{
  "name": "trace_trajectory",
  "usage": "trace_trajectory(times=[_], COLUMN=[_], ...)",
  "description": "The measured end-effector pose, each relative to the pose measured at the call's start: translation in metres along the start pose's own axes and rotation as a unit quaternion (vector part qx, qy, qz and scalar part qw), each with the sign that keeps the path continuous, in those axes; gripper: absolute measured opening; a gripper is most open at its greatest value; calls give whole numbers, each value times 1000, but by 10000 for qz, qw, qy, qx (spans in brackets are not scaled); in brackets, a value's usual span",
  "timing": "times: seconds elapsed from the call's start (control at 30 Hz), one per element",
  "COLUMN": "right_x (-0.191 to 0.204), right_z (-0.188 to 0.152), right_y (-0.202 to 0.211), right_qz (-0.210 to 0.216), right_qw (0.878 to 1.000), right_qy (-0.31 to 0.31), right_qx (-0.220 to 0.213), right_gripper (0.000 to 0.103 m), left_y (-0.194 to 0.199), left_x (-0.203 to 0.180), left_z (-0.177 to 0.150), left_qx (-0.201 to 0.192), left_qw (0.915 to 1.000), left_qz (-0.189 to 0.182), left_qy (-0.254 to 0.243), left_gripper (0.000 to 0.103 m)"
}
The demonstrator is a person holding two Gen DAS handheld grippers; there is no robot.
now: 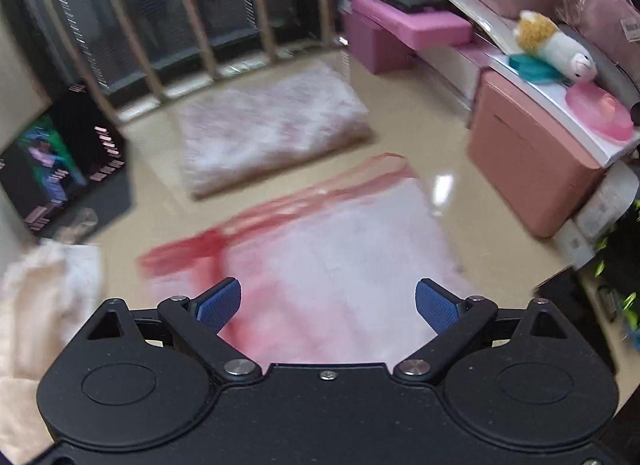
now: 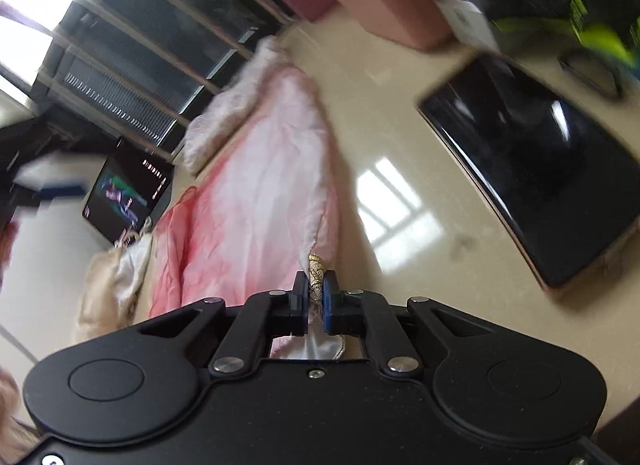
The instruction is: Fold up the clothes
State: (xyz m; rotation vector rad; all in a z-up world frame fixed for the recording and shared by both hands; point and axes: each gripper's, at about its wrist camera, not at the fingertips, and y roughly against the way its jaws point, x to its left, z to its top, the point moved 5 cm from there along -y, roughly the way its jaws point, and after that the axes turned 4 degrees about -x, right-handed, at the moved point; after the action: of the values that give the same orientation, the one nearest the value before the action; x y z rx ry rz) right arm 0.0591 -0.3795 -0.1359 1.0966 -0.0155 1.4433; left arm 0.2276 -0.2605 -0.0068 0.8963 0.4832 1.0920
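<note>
A pink and white garment with red shading (image 1: pixel 332 249) lies spread on the beige floor, blurred by motion. My left gripper (image 1: pixel 328 305) is open above its near part, holding nothing. In the right wrist view the same garment (image 2: pixel 260 193) stretches away from me. My right gripper (image 2: pixel 316 289) is shut on the garment's edge, where a gold-patterned trim (image 2: pixel 316 269) shows between the blue pads. A cream garment (image 1: pixel 36 305) lies crumpled at the left; it also shows in the right wrist view (image 2: pixel 112 285).
A fluffy pale rug (image 1: pixel 272 125) lies beyond the garment. A black box (image 1: pixel 64 161) stands at the left. Pink storage boxes (image 1: pixel 532 161) and a shelf with a plush toy (image 1: pixel 552 45) line the right. A black mat (image 2: pixel 532 169) lies on the floor at right.
</note>
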Motion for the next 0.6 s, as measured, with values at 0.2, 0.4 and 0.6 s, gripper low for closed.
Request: trace_trajectory(times=[0.2,0.4,0.6], right_x=[49,80,98], right_z=[0,-8,-16], right_y=[8,7,5], right_qz=[-416,-555,-582], right_qw=[9822,9534,9306], right_qy=[1817,2947,3595], right_qx=[-238,-326,-359], right_gripper=[6,6,6], left_y=[-56,-110,-126], left_x=[-62,-86,-68], left_z=[6,2,2], left_qx=[454,930,1118], left_qw=[9961,9906,9930], left_qz=[469,651,166], left_qy=[-599,-761,-356], left_gripper=[93,64,2])
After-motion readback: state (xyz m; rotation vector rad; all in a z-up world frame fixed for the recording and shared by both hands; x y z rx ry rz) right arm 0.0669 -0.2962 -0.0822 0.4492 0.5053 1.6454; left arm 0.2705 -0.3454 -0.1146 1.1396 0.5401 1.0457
